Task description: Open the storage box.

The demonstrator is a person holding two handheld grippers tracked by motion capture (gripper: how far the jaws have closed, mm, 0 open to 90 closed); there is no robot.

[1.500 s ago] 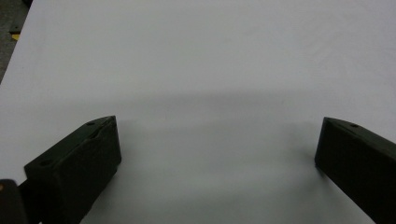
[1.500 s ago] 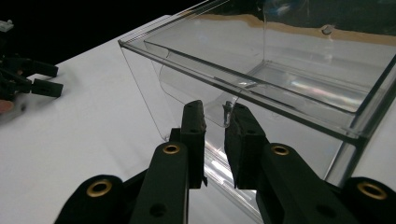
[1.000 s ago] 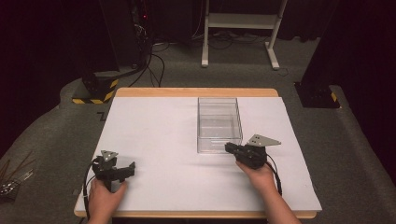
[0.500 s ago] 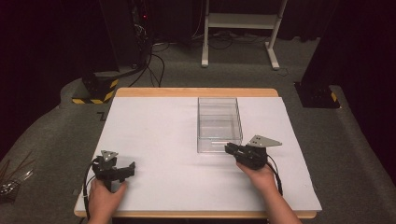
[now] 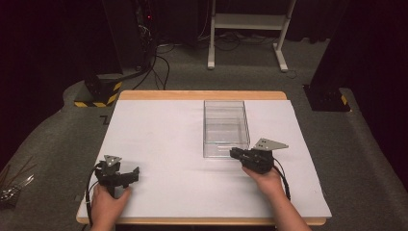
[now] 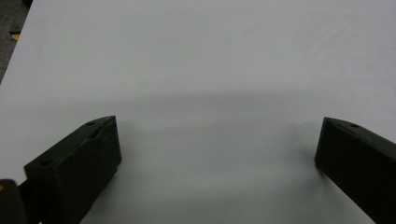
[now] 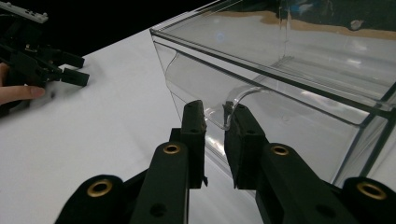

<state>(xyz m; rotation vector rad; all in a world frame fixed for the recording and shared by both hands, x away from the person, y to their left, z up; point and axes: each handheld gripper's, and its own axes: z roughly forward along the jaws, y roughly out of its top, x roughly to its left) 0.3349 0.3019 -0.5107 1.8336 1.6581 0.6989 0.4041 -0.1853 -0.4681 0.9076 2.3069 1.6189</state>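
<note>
A clear plastic box (image 5: 226, 127) stands open-topped on the white table cover (image 5: 163, 144), right of the middle. My right gripper (image 5: 234, 153) lies level at the box's near end. In the right gripper view its jaws (image 7: 215, 109) have just been closing, with the curved lip (image 7: 233, 95) of the box's front wall between them, and the pads look pressed on it. My left gripper (image 5: 132, 174) rests at the near left, held by a hand. Its jaws (image 6: 217, 135) stand wide open over bare white surface with nothing between them.
The table's wooden edge (image 5: 202, 95) runs along the far side. Beyond it on the grey carpet are a white frame's legs (image 5: 245, 29) and a black-and-yellow striped base (image 5: 98, 94). The left gripper (image 7: 46, 65) appears far off in the right gripper view.
</note>
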